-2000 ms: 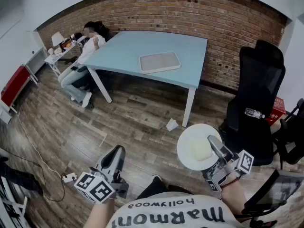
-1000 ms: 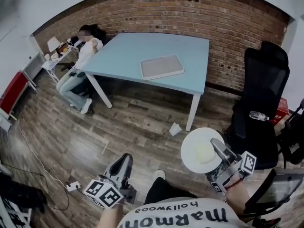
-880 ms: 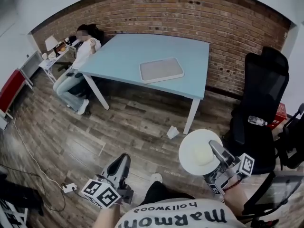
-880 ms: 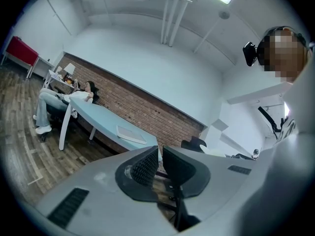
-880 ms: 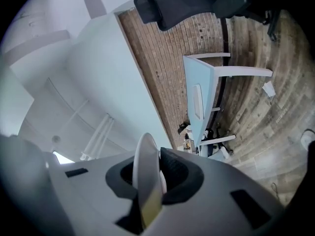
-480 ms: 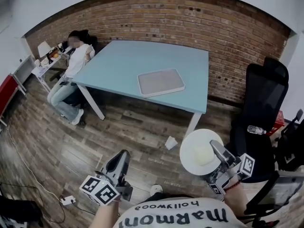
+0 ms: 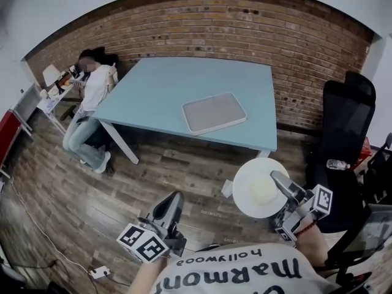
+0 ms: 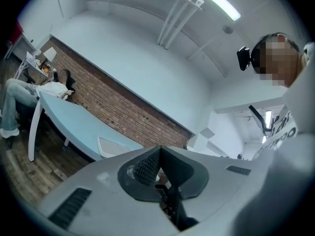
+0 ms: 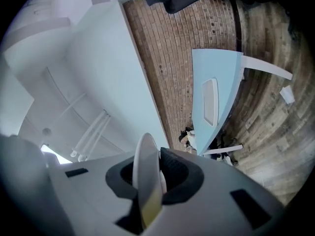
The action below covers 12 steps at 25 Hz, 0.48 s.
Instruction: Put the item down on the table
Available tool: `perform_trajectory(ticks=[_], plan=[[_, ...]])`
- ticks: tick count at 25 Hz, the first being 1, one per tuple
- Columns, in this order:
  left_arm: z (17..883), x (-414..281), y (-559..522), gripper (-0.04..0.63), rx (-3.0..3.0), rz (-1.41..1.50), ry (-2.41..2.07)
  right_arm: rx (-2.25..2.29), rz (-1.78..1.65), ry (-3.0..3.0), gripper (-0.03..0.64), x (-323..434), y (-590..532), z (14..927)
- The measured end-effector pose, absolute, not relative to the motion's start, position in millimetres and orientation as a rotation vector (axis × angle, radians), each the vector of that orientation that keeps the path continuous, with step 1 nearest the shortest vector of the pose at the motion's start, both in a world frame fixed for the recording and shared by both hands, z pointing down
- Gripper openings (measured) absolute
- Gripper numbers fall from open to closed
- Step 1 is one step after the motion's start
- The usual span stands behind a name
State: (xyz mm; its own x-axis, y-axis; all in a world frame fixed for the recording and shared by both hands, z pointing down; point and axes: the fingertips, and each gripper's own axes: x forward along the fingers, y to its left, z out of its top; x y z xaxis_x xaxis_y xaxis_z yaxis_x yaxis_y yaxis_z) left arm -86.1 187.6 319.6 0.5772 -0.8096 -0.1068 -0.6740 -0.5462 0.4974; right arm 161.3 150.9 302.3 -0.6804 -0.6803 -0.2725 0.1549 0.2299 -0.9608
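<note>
My right gripper [image 7: 277,180] is shut on the rim of a round white plate [image 7: 258,188] that carries a pale yellowish block [image 7: 264,191]. The plate hangs level above the wooden floor, in front of the light blue table [image 7: 159,97]. In the right gripper view the plate [image 9: 145,181] shows edge-on between the jaws. My left gripper [image 7: 171,207] is held low at the left, its jaws closed together with nothing in them. The left gripper view shows the pads [image 8: 147,165] pressed against each other.
A grey tray [image 7: 214,113] lies on the table. A black office chair [image 7: 340,127] with a water bottle [image 7: 338,163] stands at the right. A person [image 7: 92,97] sits at the table's far left end. A white scrap lies on the floor behind the plate.
The view has moved closer to the table and a little to the right. The plate stays in my right gripper at the same height. The left gripper has risen slightly and shifted right.
</note>
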Motion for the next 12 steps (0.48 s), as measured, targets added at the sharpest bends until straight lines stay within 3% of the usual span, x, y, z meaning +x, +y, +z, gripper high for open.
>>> perform_trajectory(ticks=[12], plan=[[317,-136,143,0.006,2.423,-0.421,-1.299,-0.521,-1.54,1.823,0.052,124,107,313]])
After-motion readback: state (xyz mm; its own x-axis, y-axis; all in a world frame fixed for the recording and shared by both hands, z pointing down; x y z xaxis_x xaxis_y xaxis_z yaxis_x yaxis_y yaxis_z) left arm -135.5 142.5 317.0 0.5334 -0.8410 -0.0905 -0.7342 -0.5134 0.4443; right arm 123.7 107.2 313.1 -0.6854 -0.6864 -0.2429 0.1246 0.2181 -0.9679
